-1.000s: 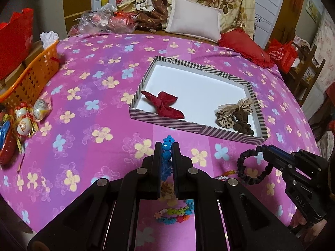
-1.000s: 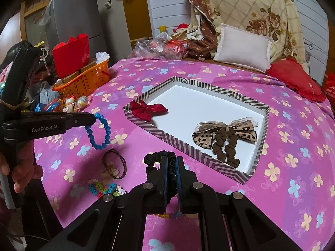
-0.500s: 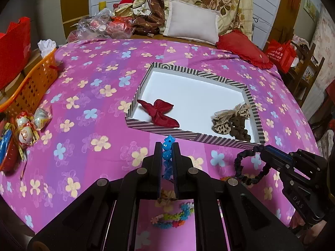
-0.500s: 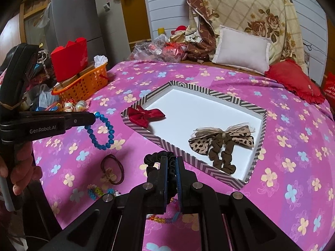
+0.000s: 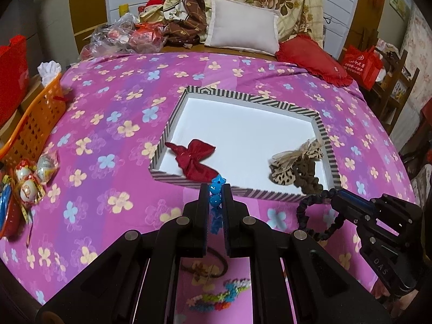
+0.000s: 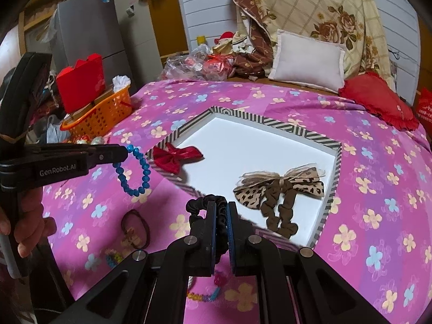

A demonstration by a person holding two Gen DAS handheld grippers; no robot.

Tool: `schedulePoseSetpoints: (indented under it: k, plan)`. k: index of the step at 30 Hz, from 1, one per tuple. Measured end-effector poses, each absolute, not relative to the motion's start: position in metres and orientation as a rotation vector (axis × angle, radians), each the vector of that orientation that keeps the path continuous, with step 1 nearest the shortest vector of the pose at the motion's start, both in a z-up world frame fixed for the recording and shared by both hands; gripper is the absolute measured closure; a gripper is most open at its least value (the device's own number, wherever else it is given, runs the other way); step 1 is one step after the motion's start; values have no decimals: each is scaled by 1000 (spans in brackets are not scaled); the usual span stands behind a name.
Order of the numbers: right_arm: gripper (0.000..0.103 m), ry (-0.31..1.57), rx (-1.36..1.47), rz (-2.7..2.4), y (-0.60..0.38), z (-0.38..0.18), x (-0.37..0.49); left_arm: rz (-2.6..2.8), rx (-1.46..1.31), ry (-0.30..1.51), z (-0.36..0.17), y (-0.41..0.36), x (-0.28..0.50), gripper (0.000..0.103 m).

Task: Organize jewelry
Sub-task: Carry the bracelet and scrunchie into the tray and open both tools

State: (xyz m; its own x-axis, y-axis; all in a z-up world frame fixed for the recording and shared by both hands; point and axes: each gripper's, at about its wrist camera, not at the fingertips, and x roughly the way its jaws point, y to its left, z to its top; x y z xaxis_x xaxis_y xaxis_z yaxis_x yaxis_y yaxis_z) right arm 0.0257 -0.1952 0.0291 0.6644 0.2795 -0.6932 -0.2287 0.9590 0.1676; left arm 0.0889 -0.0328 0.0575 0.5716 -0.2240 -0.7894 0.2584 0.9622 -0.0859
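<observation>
Two tools are loaded: left tool (image 5: 215, 198) pinches the blue bead bracelet (image 6: 132, 169), right tool (image 6: 221, 217) pinches the black scrunchie (image 6: 206, 202). Striped tray (image 5: 244, 190) lies just ahead; advise clearing its near rim before releasing.

left gripper (image 5: 215, 198): matte black, silver round screws, white "GenRobot.AI" lettering | right gripper (image 6: 221, 213): black, blue finger pads (image 6: 213, 224), "DAS" embossed | hand (image 6: 25, 216): bare skin, lower left of frame
</observation>
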Motion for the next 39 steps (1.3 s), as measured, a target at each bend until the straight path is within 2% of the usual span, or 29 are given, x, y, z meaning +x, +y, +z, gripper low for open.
schedulePoseSetpoints:
  k: [15,24,39]
  plan:
    - [96,791,147,266,-208,25,79,-275,35,939,44,-63,148,96]
    - [96,847,178,278,-204,0,116,-266,33,996,12,-75,176,96]
    - [96,945,132,257,-192,-42,156,-187,27,1060,-26,-49,200,96]
